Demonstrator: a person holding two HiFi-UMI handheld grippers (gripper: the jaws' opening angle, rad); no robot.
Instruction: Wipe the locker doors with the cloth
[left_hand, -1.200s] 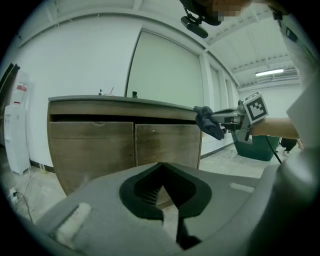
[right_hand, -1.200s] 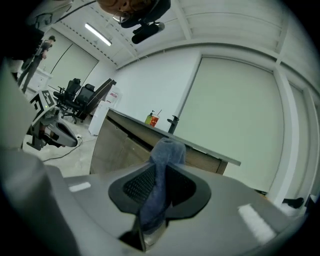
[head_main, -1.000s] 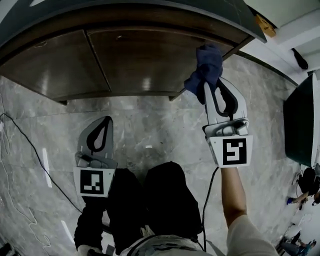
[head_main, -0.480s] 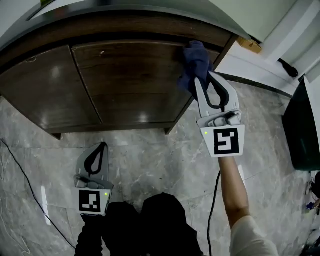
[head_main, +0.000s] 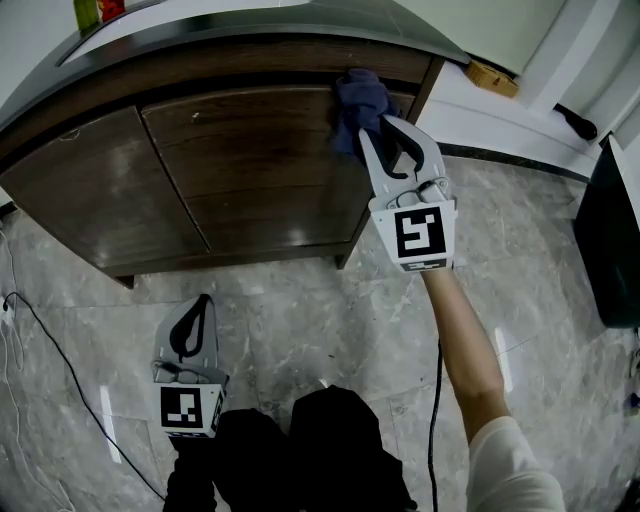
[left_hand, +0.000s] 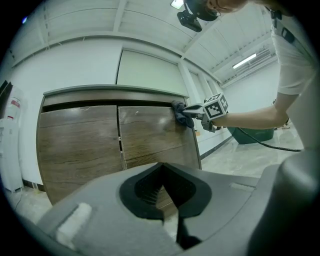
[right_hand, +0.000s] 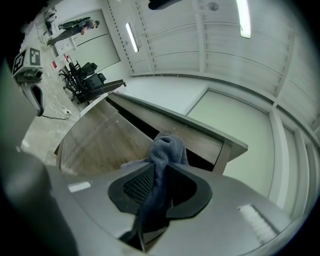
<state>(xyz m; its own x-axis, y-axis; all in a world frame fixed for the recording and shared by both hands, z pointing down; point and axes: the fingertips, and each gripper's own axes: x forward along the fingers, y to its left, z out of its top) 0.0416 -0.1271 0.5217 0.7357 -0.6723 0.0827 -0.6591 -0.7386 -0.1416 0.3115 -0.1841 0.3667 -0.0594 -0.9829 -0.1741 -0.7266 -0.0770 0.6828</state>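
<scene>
The dark wooden locker has two doors, a left door (head_main: 95, 190) and a right door (head_main: 270, 170). My right gripper (head_main: 382, 128) is shut on a blue cloth (head_main: 358, 98) and presses it against the upper right corner of the right door. The right gripper view shows the cloth (right_hand: 166, 150) bunched between the jaws of the right gripper (right_hand: 159, 169), against the door (right_hand: 100, 145). My left gripper (head_main: 205, 302) hangs low over the floor, shut and empty. In the left gripper view the left gripper (left_hand: 162, 167) faces the doors, and the cloth (left_hand: 179, 111) shows far ahead.
Grey marble floor (head_main: 300, 310) lies in front of the locker. A thin black cable (head_main: 60, 355) trails at the left. A dark bin (head_main: 608, 240) stands at the right edge. My dark trouser legs (head_main: 300, 440) are below. A white skirting (head_main: 500, 110) runs right of the locker.
The right gripper has carried the cloth leftward along the top of the right door. The left gripper has sunk lower, away from the locker.
</scene>
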